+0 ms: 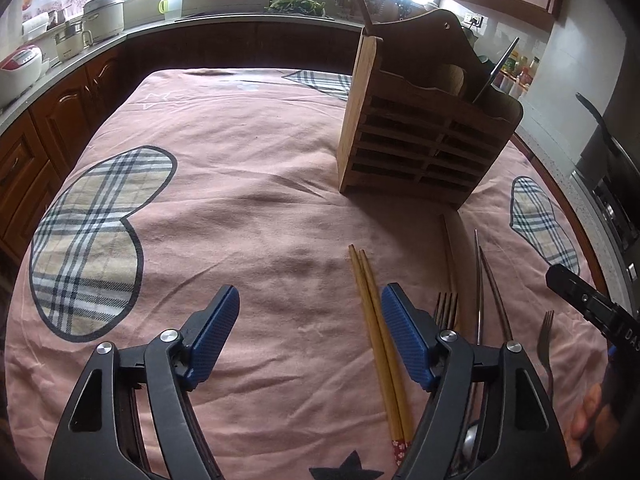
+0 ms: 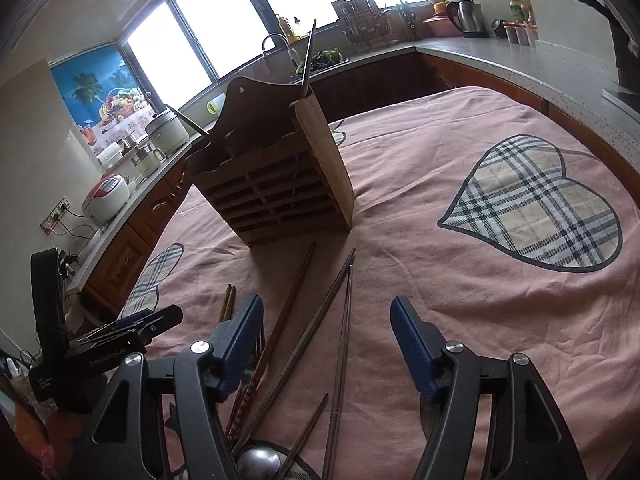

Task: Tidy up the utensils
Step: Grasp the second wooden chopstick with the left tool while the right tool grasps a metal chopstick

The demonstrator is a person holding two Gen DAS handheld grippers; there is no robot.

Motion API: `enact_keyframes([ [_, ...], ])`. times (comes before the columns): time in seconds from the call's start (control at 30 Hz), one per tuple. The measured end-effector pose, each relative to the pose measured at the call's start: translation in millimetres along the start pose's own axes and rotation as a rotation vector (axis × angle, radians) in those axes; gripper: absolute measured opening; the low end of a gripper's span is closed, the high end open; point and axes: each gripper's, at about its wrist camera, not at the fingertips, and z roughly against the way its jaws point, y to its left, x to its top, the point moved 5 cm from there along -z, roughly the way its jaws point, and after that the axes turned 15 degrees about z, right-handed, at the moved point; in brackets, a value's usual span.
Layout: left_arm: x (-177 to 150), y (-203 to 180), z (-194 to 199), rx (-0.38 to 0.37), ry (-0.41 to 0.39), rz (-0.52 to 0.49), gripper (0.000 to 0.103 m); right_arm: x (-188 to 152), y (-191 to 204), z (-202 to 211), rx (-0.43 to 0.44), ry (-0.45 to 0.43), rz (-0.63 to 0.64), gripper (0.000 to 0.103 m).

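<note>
Both my jaws gape empty above the pink-clothed counter (image 1: 240, 160). Pale wooden chopsticks (image 1: 378, 332) lie loose before the slatted wooden utensil holder (image 1: 424, 136), ready for sorting.

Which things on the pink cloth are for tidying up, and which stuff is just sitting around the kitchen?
For the job:
wooden utensil holder
bamboo chopsticks
forks
metal chopsticks
dark chopsticks

Just lying about:
rice cooker
kettle
white pots
dish rack
</note>
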Motion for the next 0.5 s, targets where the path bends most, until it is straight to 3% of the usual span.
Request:
enact_keyframes([
  [0.07, 3.3, -2.8, -9.2, 0.000, 0.017, -0.001, 0.068, 4.5, -3.5, -9.5, -0.002, 0.011, -0.003, 0.053],
  [0.23, 8.5, -11.2, -28.3, 0.006, 0.050, -0.024, 0.060, 17.8, -9.6, -28.9, -0.008, 0.028, 0.001, 0.050],
  [0.37, 6.5, -17.1, -45.0, 0.031, 0.083, -0.059, 0.046, 23.9, -14.8, -44.0, -0.010, 0.047, 0.004, 0.046],
  [0.5, 2.2, -18.7, -45.9, 0.054, 0.063, -0.112, 0.045, 26.1, -19.0, -58.5, -0.013, 0.073, 0.004, 0.041],
])
